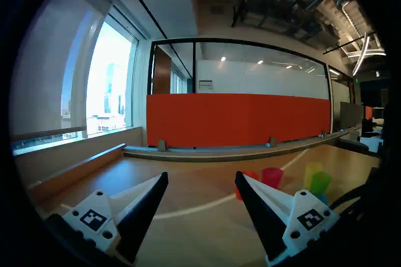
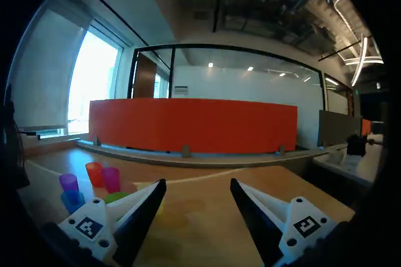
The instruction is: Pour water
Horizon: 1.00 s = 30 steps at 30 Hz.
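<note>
Presumably light and thin-walled, the plastic cups (image 2: pixel 111 179) stand clustered on the wooden table (image 2: pixel 210 207) — easy to tip or crush, so take one mid-wall, gently. Left gripper (image 1: pixel 200 174) and right gripper (image 2: pixel 197 182) are both spread wide — holding nothing.

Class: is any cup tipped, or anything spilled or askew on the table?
Nothing stands out. The orange cup, pink cup and purple cup stand upright on the wooden table, with no clear spill.
</note>
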Tool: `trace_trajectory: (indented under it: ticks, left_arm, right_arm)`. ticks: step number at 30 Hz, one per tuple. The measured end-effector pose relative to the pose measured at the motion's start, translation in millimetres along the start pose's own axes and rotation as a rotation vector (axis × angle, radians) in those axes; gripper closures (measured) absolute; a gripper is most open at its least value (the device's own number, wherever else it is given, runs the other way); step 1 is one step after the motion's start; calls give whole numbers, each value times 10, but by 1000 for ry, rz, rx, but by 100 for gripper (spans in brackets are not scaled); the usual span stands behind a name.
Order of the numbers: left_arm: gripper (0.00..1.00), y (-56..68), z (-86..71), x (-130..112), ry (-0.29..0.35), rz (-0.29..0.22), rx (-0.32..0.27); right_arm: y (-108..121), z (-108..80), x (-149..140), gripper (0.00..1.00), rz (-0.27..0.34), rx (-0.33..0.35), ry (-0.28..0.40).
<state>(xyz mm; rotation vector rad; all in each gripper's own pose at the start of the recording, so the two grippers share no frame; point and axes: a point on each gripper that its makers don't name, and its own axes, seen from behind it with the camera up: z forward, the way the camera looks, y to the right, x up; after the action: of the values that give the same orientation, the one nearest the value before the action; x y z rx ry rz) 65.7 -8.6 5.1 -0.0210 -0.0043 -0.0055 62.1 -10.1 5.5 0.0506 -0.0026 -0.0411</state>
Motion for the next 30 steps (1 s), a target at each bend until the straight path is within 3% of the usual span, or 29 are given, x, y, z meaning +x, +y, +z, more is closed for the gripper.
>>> trace_trajectory:
  ticks: [16,24,30]
  left_arm:
    - [0,92,142,770,0,4,-57]
    - [0,128,208,1149,10,19,-86]
    - [0,172,242,1231,-2,10,-108]
  right_arm:
    - [-28,122,899,1,63,47,6]
    - [-36,202,1185,1,50,51,-7]
    - [-42,232,1265,1,51,56,-8]
